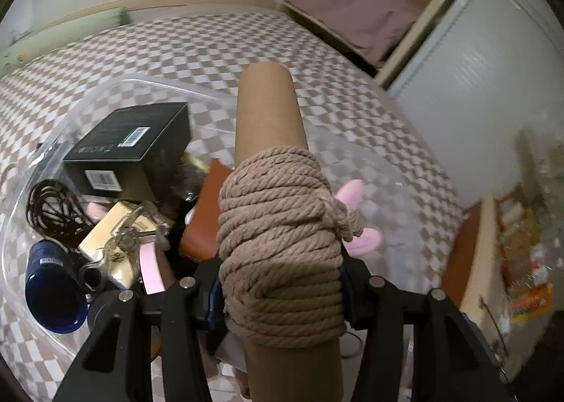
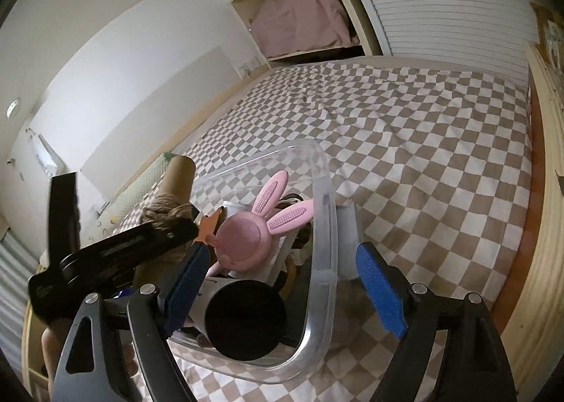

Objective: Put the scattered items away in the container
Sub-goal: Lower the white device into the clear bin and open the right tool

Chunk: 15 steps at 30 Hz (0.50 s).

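Left wrist view shows the left gripper (image 1: 278, 282) clamping a rope-wound cardboard tube (image 1: 273, 162) above the clear container (image 2: 322, 247), so lower it flat among the contents before releasing, while the right gripper (image 2: 282, 292) hangs wide, empty.

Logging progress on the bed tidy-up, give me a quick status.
Left gripper shut on rope-wrapped tube, above clear bin. Right gripper open, empty. Bin crowded: pink bunny, black box.
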Each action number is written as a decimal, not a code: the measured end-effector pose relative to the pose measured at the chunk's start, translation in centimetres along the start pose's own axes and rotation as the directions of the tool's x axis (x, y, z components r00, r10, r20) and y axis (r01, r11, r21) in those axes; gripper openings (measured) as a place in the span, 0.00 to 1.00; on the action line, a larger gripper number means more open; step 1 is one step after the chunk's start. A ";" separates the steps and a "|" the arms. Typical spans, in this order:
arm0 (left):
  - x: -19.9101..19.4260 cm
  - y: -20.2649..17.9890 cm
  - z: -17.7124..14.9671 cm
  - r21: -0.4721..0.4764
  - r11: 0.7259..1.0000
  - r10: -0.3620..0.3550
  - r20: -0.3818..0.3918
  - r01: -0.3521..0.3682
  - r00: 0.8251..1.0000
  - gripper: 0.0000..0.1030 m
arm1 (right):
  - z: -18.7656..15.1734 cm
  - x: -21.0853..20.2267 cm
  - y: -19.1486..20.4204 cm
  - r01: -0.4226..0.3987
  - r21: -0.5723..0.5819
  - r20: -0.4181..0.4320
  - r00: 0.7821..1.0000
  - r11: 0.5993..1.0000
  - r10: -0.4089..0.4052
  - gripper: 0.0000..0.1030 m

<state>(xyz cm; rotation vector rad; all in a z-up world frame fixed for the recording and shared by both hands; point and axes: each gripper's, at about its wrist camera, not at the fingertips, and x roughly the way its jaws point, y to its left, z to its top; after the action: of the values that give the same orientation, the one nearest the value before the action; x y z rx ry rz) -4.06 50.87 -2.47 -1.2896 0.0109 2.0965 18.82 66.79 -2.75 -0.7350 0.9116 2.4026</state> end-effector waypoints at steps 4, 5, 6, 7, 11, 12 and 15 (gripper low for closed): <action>-0.1 -0.1 -0.5 0.056 0.998 0.041 -0.015 -0.040 0.999 0.50 | -0.2 0.3 0.3 -0.019 -0.017 -0.010 1.000 1.000 0.019 0.82; -0.1 -0.2 -0.7 0.074 0.996 0.049 -0.026 -0.047 0.998 0.50 | -0.2 0.1 0.4 -0.022 -0.021 -0.010 1.000 1.000 0.022 0.82; -0.2 -0.2 -0.8 0.071 0.996 0.051 -0.034 -0.049 0.998 0.50 | -0.3 -0.1 0.4 -0.025 -0.023 -0.009 1.000 0.999 0.025 0.82; -0.4 -0.1 -0.8 0.062 0.997 0.050 -0.043 -0.047 0.998 0.50 | -0.3 -0.2 0.5 -0.028 -0.023 -0.008 1.000 0.999 0.028 0.82; -0.4 1.3 -0.4 -0.137 0.990 -0.049 -0.081 0.037 0.996 0.50 | -0.1 -0.7 0.2 -0.048 0.005 0.004 0.999 0.999 0.048 0.82; -0.5 1.7 -0.3 -0.187 0.981 -0.074 -0.087 0.057 0.993 0.50 | 0.0 -0.9 0.0 -0.052 0.014 0.009 0.999 0.999 0.052 0.82; -0.4 2.3 -0.1 -0.327 0.940 -0.129 -0.087 0.094 0.988 0.50 | 0.2 -1.2 -0.6 -0.057 0.035 0.019 0.998 0.998 0.056 0.82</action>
<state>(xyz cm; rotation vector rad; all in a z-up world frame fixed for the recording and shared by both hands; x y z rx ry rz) -5.08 48.86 -2.96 -1.5548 -0.3650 1.9846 20.02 67.02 -2.11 -0.6818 0.9782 2.4314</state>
